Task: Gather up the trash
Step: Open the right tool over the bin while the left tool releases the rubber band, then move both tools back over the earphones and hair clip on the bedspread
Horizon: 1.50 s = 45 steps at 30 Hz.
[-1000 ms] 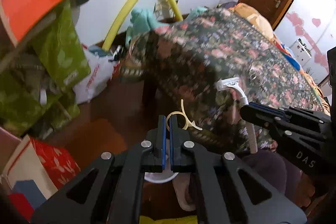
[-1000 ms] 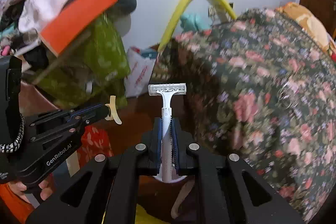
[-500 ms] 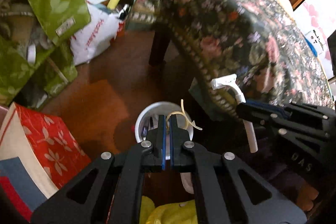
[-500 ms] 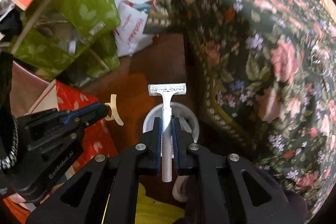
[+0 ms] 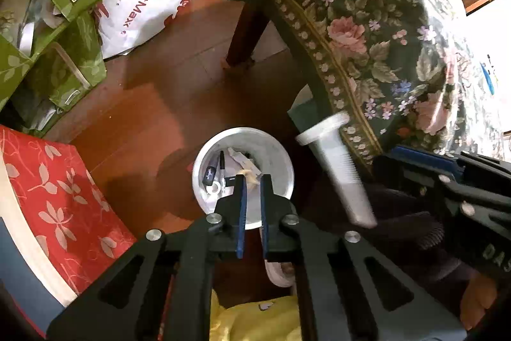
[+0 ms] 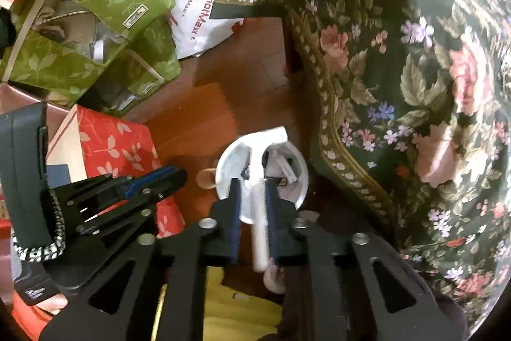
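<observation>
Half a second ago both grippers were carrying their pieces of trash toward the white bin (image 5: 242,171); now both hang directly above its mouth, and the jaws of each have parted. The left gripper (image 5: 252,184), which had its jaws pressed together on a small yellowish plastic strip (image 5: 248,174), shows a clear gap between them, and the strip sits loose at the tips, just over the bin opening; whether it is touched by a pad or already falling cannot be told. The right gripper (image 6: 252,190) has also spread its jaws: the white disposable razor (image 6: 258,181) lies between them, blurred and tilted, with a gap on its left side, so it looks released rather than pinched. Judging by this, both items are at the drop, and this pair of pickups is nearly done.

The razor is plain white, with a ribbed handle and a flat head (image 6: 270,135) that reaches the far rim of the bin; in the left view it appears as a pale smear (image 5: 338,168) just right of the bin. The bin stands on the brown floor (image 5: 166,104) beside the bench draped in a dark floral cloth (image 5: 367,31), and already holds small dark and white scraps.
</observation>
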Each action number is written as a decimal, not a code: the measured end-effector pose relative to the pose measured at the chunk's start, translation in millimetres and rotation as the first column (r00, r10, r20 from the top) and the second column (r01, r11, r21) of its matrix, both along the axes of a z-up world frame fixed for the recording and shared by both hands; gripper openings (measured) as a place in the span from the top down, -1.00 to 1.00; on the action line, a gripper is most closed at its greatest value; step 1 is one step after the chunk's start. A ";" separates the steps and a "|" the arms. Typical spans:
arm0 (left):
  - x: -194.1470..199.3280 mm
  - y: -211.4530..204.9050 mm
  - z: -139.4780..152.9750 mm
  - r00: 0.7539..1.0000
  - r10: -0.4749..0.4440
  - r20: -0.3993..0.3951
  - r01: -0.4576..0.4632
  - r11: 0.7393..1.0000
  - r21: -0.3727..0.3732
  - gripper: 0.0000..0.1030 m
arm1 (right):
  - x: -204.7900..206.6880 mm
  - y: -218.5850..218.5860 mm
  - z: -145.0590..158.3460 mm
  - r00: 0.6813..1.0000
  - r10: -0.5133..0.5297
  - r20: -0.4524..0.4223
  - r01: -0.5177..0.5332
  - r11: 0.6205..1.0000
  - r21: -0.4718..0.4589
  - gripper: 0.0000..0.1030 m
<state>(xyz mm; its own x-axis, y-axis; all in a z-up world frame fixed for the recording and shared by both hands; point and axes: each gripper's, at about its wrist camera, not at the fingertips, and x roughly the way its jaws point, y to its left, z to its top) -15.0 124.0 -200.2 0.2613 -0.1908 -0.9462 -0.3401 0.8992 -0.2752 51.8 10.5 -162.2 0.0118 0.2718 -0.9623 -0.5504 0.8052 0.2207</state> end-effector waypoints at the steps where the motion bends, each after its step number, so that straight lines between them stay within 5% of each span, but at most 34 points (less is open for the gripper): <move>1: 0.2 0.1 -0.5 1.000 0.000 -0.003 0.000 1.000 0.001 0.80 | 0.0 -0.6 -0.5 1.000 -0.004 0.001 0.004 1.000 -0.002 0.35; 6: -1.7 -2.0 7.6 1.000 -0.012 0.017 0.012 1.000 0.019 0.74 | 0.6 -4.7 7.3 1.000 -0.013 0.001 0.013 1.000 0.025 0.28; 21: -4.9 -15.3 80.4 0.986 -0.032 0.163 0.016 0.995 0.097 0.64 | -8.6 -32.6 70.4 0.977 -0.032 0.212 0.015 0.996 0.083 0.28; 35: 25.1 -73.8 156.4 0.931 -0.159 0.329 0.097 0.976 0.197 0.62 | 10.4 -111.7 137.4 0.888 -0.196 0.416 0.139 0.977 0.162 0.28; 45: 83.2 -129.5 173.5 0.900 -0.232 0.370 0.174 0.968 0.183 0.22 | 48.7 -191.4 151.6 0.828 -0.322 0.459 0.271 0.946 0.175 0.28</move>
